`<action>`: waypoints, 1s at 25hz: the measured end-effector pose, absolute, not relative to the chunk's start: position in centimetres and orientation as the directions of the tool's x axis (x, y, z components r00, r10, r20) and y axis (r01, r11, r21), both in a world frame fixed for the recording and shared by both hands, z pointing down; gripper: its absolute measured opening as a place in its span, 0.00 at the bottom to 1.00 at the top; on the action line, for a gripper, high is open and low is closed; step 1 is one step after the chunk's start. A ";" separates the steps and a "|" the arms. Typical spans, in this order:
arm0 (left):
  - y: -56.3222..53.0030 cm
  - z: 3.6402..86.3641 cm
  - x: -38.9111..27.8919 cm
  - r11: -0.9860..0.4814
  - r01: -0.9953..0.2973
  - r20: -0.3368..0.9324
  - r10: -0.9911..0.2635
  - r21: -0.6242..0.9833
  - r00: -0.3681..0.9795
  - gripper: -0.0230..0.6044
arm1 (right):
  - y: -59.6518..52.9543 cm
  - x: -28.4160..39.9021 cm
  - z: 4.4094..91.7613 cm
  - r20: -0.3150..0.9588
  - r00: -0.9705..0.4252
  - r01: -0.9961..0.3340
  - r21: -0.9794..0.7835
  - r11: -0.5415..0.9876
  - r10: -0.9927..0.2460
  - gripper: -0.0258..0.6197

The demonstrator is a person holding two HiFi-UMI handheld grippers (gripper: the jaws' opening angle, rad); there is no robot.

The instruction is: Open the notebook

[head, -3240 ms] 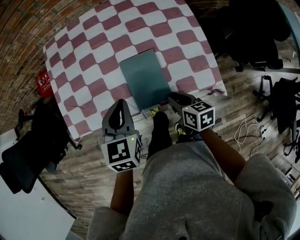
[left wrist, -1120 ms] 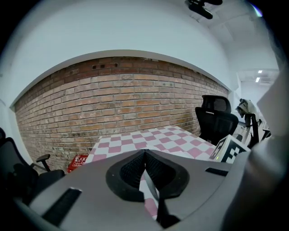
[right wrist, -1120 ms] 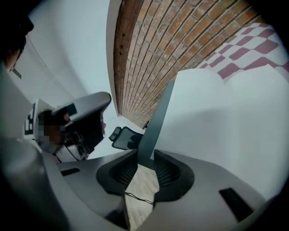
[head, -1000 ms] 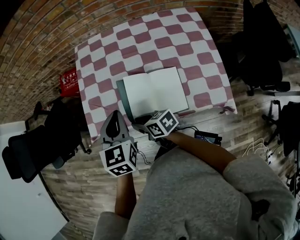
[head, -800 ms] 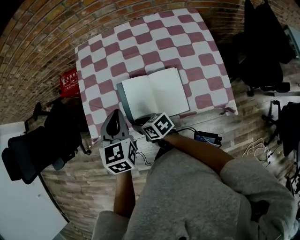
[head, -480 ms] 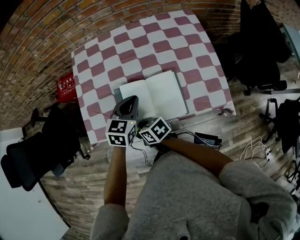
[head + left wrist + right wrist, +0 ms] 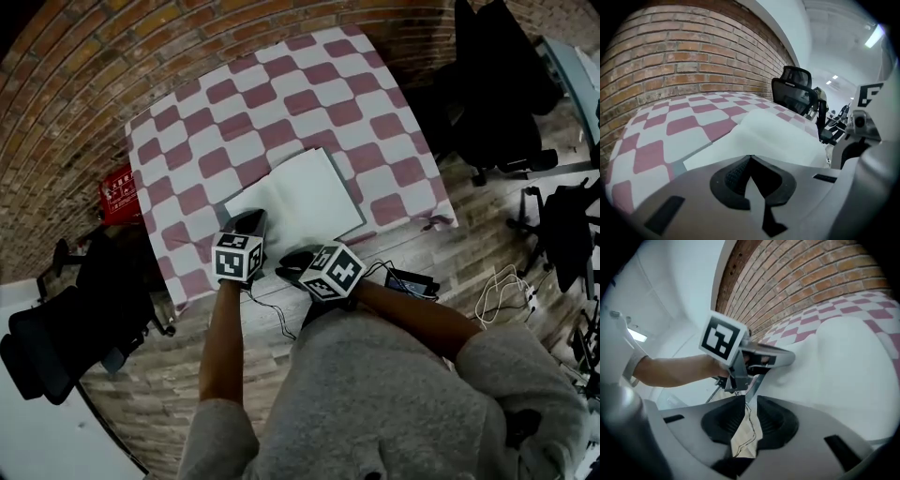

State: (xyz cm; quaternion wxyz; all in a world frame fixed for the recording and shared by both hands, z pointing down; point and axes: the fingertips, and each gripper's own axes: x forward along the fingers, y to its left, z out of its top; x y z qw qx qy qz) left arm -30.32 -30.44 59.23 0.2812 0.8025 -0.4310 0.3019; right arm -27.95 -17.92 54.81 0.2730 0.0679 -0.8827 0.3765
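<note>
The notebook [image 7: 295, 192] lies open on the checked table, both white pages up. My left gripper [image 7: 249, 221] rests low over the near corner of its left page; in the left gripper view [image 7: 749, 157] its tips touch with nothing between them, and the pages [image 7: 773, 133] spread just ahead. My right gripper [image 7: 292, 260] hangs at the table's front edge, just short of the notebook. Its jaws [image 7: 749, 399] are closing with only a narrow gap left, and nothing is in it. That view also shows the left gripper [image 7: 771, 359] on the page [image 7: 843, 357].
The table [image 7: 187, 141] wears a red-and-white checked cloth and stands against a brick wall. A red box [image 7: 117, 192] sits on the floor at the left. Office chairs [image 7: 47, 347] [image 7: 487, 94] stand on both sides. Cables [image 7: 502, 286] and a black device [image 7: 411, 281] lie near my feet.
The notebook, closed at first, lies open. My left gripper came down and forward from beside my lap onto the left page. The right gripper drew back a little from the notebook's near edge.
</note>
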 end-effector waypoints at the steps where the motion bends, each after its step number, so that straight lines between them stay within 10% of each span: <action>1: -30.3 59.3 -30.4 -0.465 -0.866 0.730 -0.525 0.184 0.437 0.05 | -18.7 -26.8 54.2 0.529 -0.847 -0.343 -0.614 0.711 0.048 0.18; 11: -28.7 60.0 -33.6 -0.390 -0.919 0.830 -0.529 -0.052 0.178 0.05 | -27.5 -12.0 42.9 0.299 -0.808 -0.587 -0.479 0.653 -0.507 0.13; 25: -21.1 54.2 -36.1 0.030 -0.998 0.706 -0.706 -0.048 -0.056 0.05 | -26.1 -2.4 38.9 0.271 -0.712 -0.701 -0.343 0.625 -0.648 0.13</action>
